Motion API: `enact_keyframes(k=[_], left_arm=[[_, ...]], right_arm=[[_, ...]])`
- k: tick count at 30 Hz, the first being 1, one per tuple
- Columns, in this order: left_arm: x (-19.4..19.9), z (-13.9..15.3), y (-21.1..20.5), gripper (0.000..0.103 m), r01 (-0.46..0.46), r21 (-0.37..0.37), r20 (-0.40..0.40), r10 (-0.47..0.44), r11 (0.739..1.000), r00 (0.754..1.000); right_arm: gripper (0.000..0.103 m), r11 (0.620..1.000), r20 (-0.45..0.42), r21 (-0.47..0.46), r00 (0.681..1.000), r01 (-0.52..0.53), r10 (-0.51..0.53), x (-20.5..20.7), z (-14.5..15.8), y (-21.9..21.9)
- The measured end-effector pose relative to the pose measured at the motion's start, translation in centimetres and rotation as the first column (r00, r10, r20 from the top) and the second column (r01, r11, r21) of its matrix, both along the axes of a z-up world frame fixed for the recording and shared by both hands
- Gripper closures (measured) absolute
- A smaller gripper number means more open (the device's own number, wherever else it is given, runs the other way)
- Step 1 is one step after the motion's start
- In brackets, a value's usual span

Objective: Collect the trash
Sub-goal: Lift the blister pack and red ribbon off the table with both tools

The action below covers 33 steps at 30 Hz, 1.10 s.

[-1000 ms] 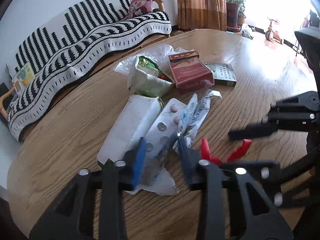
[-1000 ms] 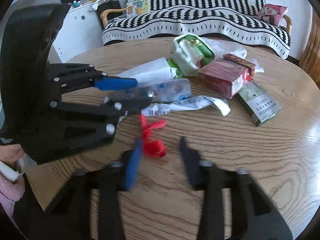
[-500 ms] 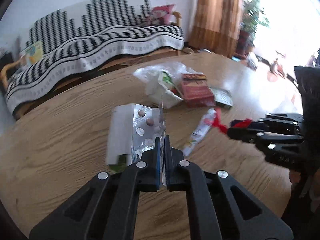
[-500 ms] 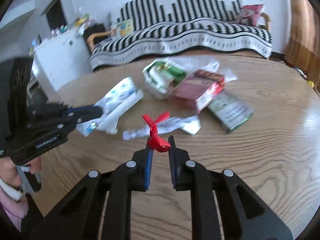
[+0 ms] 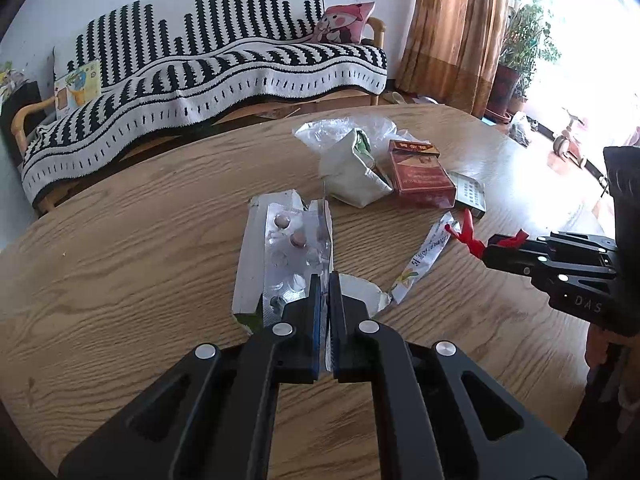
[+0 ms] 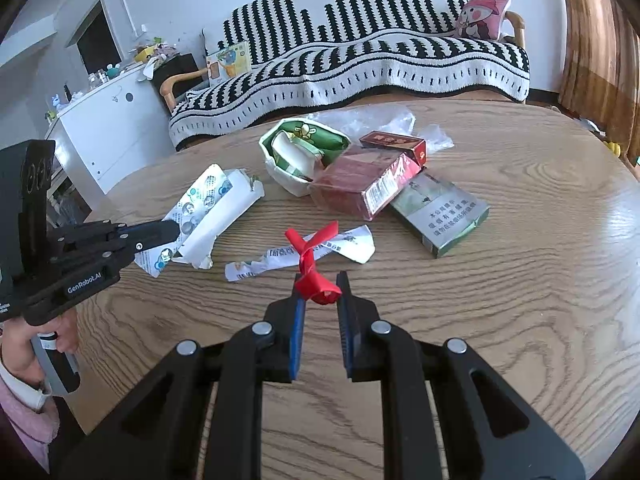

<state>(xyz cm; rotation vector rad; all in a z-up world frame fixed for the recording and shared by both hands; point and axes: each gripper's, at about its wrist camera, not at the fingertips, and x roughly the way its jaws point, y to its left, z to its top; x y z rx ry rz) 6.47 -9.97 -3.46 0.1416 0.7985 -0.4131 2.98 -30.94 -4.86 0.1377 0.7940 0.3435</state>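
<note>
— What's nearest?

— The left gripper (image 5: 325, 280), its jaws clamped on the near edge of a pill sheet (image 5: 298, 254). The foil sheet stands tilted up from the pads, with a few pink pills in their pockets. A torn white paper (image 5: 251, 256) lies just behind and beside it; I cannot tell whether the pads catch that too.

— And the other one?

— The right gripper (image 6: 319, 280) has its jaws pinched on a red wrapper (image 6: 314, 264), a twisted strip that sticks up from between the tips, clear of the wooden table (image 6: 500, 300).

— What sits past the tips?

— A long white sachet (image 6: 296, 256), crumpled, flat on the table just beyond the red wrapper. Further back is a heap: a grey-green cigarette pack (image 6: 438, 214) lying flat, a red cigarette pack (image 6: 364, 186) leaning partly over it, and a white and green carton (image 6: 300, 156) squashed open, touching the red pack. Clear plastic film (image 6: 376, 118) lies behind them.

— Anything of the person?

— A hand (image 6: 64, 336) around the left gripper's handle, with a pink sleeve (image 6: 24, 412) below.

— And behind the table?

— A sofa (image 5: 208, 64) under a black and white striped throw, with a pink cushion (image 5: 346, 20) at one end, and brown curtains (image 5: 452, 28) by a bright window.
</note>
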Motion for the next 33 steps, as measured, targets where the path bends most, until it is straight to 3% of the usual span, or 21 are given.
enact_keyframes(k=[8,16,19,25,29,33], left_arm=[[-0.1,-0.3,-0.4,0.1,0.003,0.016,-0.001,-0.002,1.0,1.0],[-0.4,0.2,-0.1,0.1,-0.025,-0.014,-0.005,0.025,1.0,1.0],[-1.6,1.7,-0.1,0.1,-0.03,-0.105,0.007,0.031,0.994,0.999],[-5.3,5.0,-2.5,0.1,-0.01,-0.15,0.073,0.021,0.989,0.997],[-7.8,6.9,-4.8,0.103,0.016,-0.093,0.132,-0.004,0.996,0.991],[-8.4,6.0,-4.7,0.102,-0.087,0.006,0.148,0.085,0.996,0.985]], right_arm=[[0.087,0.999,-0.008,-0.047,1.0,-0.006,0.005,0.2,-0.4,0.6],[0.087,1.0,-0.014,-0.019,1.0,0.016,-0.017,0.2,-0.5,-0.1],[0.087,0.999,0.009,0.01,0.999,0.043,-0.043,-0.3,0.0,-0.9],[0.087,0.974,0.121,0.16,0.976,0.16,-0.18,-4.3,3.2,-5.8],[0.087,0.953,0.185,0.185,0.944,0.239,-0.273,-9.4,4.7,-11.2],[0.087,0.919,0.17,0.17,0.908,0.355,-0.382,-13.9,4.3,-16.8]])
